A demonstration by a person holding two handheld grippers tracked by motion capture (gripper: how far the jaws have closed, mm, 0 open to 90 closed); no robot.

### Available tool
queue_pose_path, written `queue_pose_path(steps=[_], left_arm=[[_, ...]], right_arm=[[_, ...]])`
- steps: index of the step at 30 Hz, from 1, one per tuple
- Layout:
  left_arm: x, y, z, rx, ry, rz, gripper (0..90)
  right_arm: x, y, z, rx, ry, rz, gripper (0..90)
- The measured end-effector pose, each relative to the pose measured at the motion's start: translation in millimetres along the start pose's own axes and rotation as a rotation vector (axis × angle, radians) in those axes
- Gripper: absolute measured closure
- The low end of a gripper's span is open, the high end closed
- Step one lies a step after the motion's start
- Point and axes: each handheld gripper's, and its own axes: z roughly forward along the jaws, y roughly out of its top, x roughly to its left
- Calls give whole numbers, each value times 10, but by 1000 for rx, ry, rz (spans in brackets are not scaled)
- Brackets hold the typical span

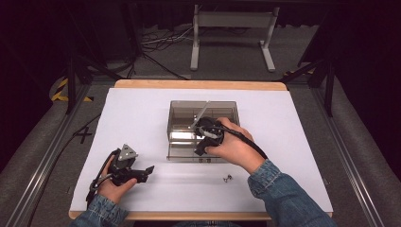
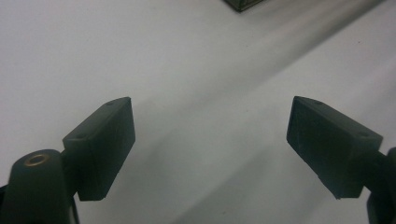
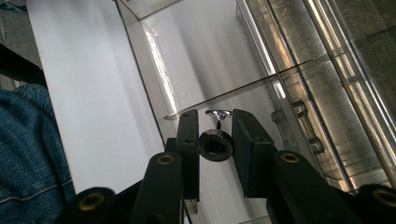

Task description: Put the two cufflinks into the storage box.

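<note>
Thing in hand: a small metal part with a dark knurled ring (image 3: 215, 146) and a thin shiny stem ending in a wing-shaped head, seen in the right gripper view.
Where it is: pinched in the right claw (image 3: 215, 140), hanging over the near compartment of the clear, smoke-tinted plastic divider box (image 1: 176, 142) at the middle of the white-covered counter (image 1: 142, 109).
Right claw: pressed in on the ring from both sides, its pads on the knurled rim; the stem points away from the camera, into the box.
Left claw (image 2: 210, 135): spread wide with nothing between its pads, resting low over the bare counter at the near left, well apart from the box.
Weight: likely light, going by its smallness.
Stiffness: rigid metal; it should not give under the pads.
Slip: the knurling gives some bite, but a round rim can roll or twist out of flat pads.
Best hold: across the ring as now, not on the thin smooth stem.
Fragility: the part looks sturdy; the box's thin dividers look easier to knock.
Also nearby: another small metal piece (image 1: 227, 178) lies on the counter just in front of the box.
</note>
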Motion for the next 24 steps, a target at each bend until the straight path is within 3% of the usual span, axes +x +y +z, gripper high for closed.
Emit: queue_pose_path(steps=[13,18,24], left_arm=[[1,-1,2,-2,0,-2,161],[3,0,-1,-1,0,0,161],[0,1,1,-2,1,-2,161]], right_arm=[[-13,-10,52,13,3,1,727],[-20,-20,40,-12,9,22,676],[-7,-42,-38,-53,6,10,671]])
